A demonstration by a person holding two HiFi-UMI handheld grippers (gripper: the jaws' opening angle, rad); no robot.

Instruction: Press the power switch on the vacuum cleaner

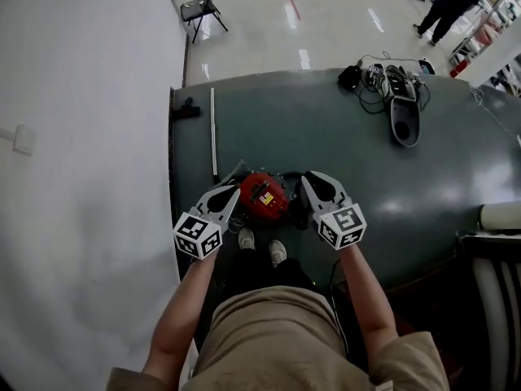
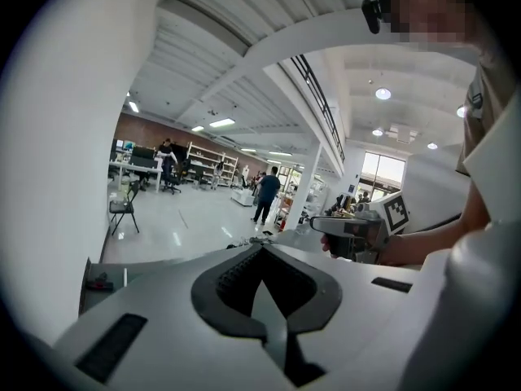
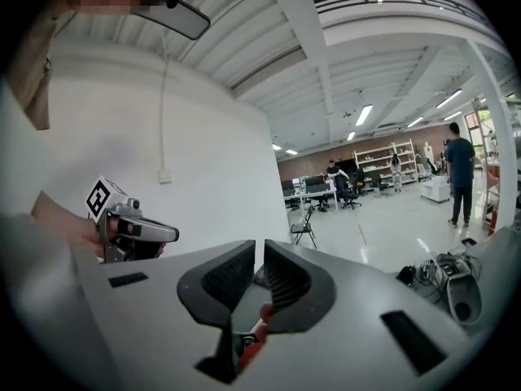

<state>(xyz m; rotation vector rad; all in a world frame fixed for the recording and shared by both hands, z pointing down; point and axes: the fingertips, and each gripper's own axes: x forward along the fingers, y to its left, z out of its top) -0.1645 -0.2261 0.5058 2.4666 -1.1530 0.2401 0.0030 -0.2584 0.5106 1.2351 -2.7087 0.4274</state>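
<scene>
A small red vacuum cleaner with a yellow label on top sits on the dark grey mat, just ahead of the person's shoes. My left gripper hangs at its left side and my right gripper at its right, both above it and not touching. Both point forward and hold nothing. In the left gripper view the left gripper has its jaw tips together. In the right gripper view the right gripper shows only a thin slit, with a bit of the red vacuum cleaner below it.
A black handheld unit with tangled cables lies at the mat's far right. A thin metal rod and a small black object lie at its left edge, beside a white wall. A folding chair and a person are farther off.
</scene>
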